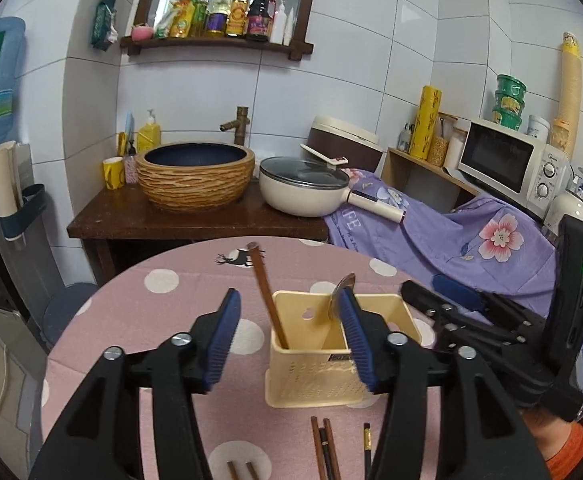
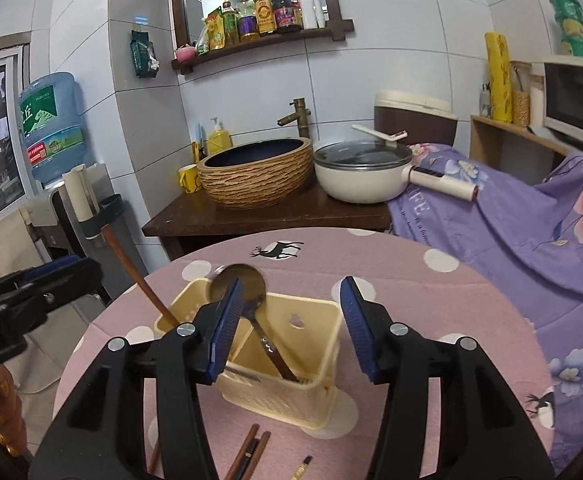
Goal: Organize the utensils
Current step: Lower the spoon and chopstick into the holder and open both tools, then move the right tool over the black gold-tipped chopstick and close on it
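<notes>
A cream plastic utensil holder (image 1: 315, 376) (image 2: 315, 360) stands on the round table with the pink dotted cloth (image 1: 163, 280) (image 2: 411, 280). A brown chopstick (image 1: 265, 292) (image 2: 131, 268) leans out of its left compartment. A metal spoon (image 1: 343, 284) (image 2: 239, 280) stands in the holder with its bowl up. My left gripper (image 1: 289, 300) hovers open over the holder, the chopstick between its jaws but untouched. My right gripper (image 2: 291, 284) is open too, its left pad just in front of the spoon. Several loose chopsticks (image 1: 325, 452) (image 2: 247, 456) lie on the cloth in front of the holder.
Behind the table a dark wooden counter (image 1: 131, 216) carries a woven basin (image 1: 195, 176) and a white lidded pan (image 1: 303, 188). A purple floral cloth (image 1: 471, 240) drapes furniture on the right, below a microwave (image 1: 507, 160). A water dispenser (image 2: 51, 128) stands on the left.
</notes>
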